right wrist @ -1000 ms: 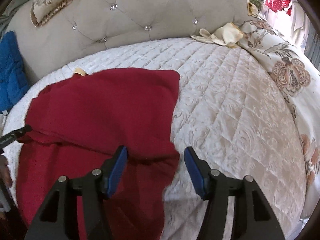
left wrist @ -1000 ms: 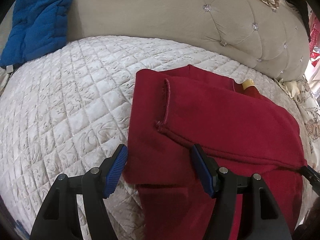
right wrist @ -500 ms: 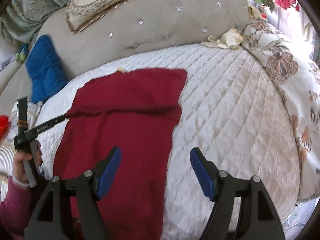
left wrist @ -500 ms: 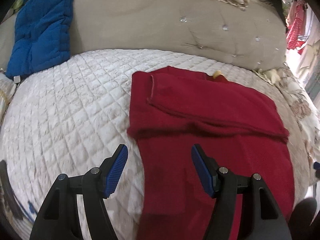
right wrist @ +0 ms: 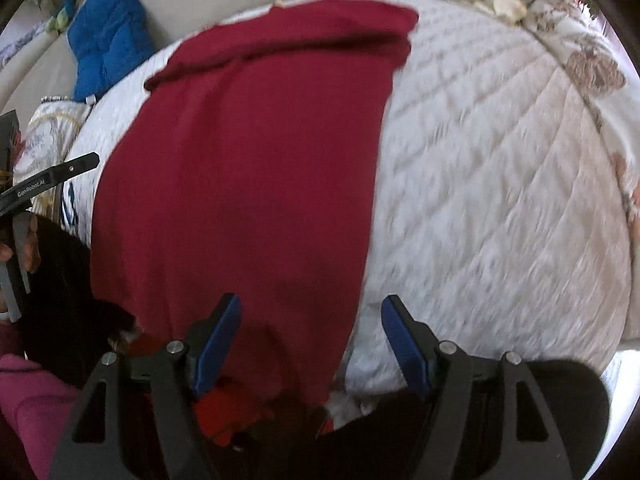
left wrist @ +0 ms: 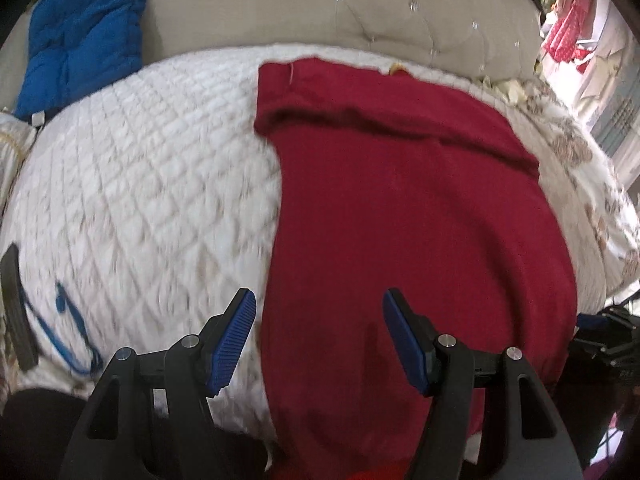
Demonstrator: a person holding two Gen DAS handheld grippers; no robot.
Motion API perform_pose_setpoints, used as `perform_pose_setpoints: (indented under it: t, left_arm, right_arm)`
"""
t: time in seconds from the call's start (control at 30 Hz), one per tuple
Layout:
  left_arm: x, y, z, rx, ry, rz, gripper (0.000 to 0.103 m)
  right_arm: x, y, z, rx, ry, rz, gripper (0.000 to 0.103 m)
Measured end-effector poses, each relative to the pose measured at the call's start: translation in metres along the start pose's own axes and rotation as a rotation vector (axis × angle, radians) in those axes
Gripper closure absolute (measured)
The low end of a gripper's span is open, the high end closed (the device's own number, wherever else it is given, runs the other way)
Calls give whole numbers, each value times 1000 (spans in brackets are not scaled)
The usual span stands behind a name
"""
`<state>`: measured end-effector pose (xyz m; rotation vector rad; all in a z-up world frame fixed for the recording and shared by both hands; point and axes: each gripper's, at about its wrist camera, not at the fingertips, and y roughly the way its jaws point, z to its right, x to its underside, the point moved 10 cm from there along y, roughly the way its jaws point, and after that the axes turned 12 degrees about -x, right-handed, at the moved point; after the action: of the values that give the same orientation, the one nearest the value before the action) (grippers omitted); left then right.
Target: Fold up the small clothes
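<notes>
garment (left wrist: pixel 420 216): one red, flat | quilt (left wrist: pixel 140 184): one | left hand-held gripper (left wrist: pixel 320 340): spread, empty | right hand-held gripper (right wrist: pixel 312 340): spread, empty

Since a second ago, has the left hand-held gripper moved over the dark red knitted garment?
Yes. The left hand-held gripper has pulled back from the beige tufted headboard; the dark red knitted garment's folded band now lies farther off.

The near hem of the dark red knitted garment (left wrist: pixel 420 220) runs off the bottom edge, hidden behind black gripper arms. The white quilted bedspread (right wrist: pixel 500 200) is smeared by motion blur (stitching hardly readable). A small yellowish scrap (left wrist: pixel 396 67) at the garment's far edge is too small to tell.
</notes>
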<state>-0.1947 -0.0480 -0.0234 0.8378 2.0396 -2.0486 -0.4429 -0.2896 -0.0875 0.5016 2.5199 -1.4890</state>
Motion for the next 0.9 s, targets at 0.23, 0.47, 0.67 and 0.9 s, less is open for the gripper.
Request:
perform_pose_setpoints:
  t: [0.23,0.47,0.67,0.9]
  left_arm:
    - [47,17,-5,-34,17,-128,58]
    - [81,27,-6,-72,54,-260,58]
    - [101,33,6,-55,93,-320,59]
    - [100,26,25,73,106,-316,103]
  right_arm:
    - [28,19,0,-61,50,-85,26]
    - [38,36,-12,-114,54,-138,26]
    - [39,50,-22,-158,79,-176,26]
    - [29,36,-39,-193,-11,-135,96]
